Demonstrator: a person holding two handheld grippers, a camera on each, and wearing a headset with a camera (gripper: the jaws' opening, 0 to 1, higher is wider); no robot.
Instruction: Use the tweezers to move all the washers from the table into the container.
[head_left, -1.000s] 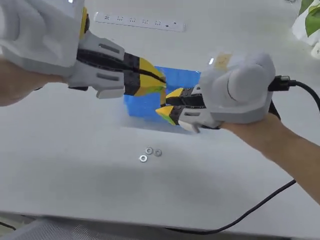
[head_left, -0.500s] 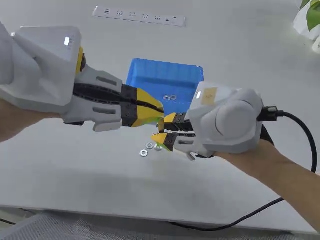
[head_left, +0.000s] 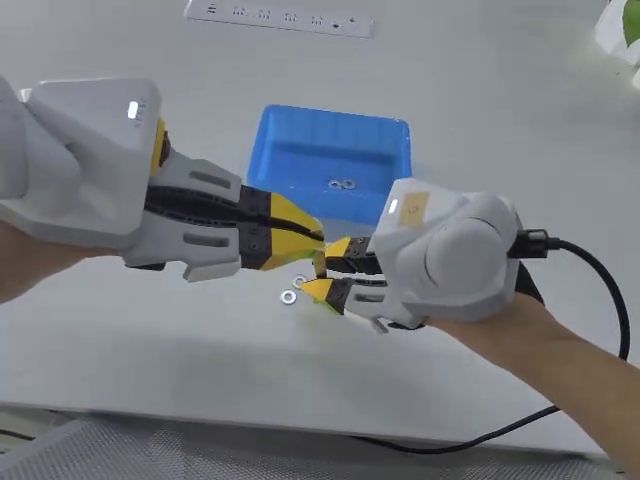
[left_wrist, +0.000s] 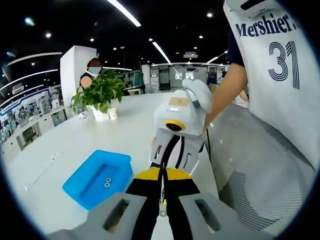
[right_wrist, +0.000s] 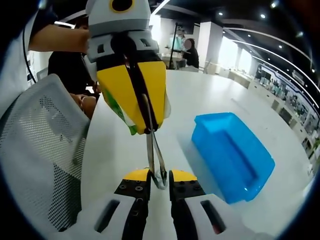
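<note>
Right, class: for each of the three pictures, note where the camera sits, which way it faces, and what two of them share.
Head view: on the person's head, looking down at the table; the left claw, right claw and both forearms show.
Left gripper view: rides the left claw, facing the right claw and the person's shirt.
Right gripper view: rides the right claw, facing the left claw holding tweezers.
Shared by all: the blue container.

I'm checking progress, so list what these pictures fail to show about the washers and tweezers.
- Loose washers: head view, the right claw covers part of the group, so no count.
- Tips of the tweezers: right gripper view, too small to tell whether they hold a washer.
- Right claw's jaws: same view, they flank the tweezers; contact unclear.
</note>
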